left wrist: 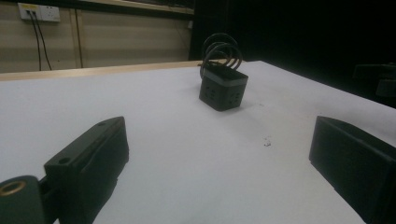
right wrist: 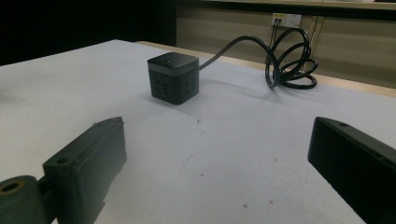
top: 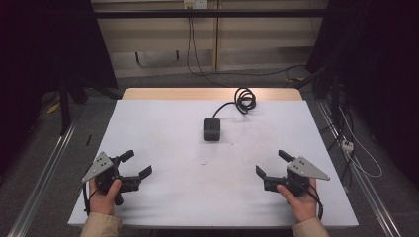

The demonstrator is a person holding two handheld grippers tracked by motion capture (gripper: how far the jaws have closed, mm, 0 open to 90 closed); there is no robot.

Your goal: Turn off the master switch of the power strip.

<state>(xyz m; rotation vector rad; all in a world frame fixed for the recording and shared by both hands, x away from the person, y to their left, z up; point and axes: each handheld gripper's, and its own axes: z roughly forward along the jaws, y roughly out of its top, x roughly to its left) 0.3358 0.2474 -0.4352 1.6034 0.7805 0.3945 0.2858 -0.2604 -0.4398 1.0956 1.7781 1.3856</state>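
- The black cube-shaped power strip point(top: 212, 129) sits upper centre of the white table point(top: 163, 128), its coiled cord point(top: 245, 100) trailing behind.
- My left gripper point(top: 138, 167) and right gripper point(top: 270, 164) rest at the lower corners, both spread wide and empty; the cube looks roughly midway, though I can't judge which is nearer.

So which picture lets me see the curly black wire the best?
The right gripper view: the coiled cable stands clear, looping from the black cube socket. The high view shows it small and far off. In the left gripper view its loops peek up behind the cube.
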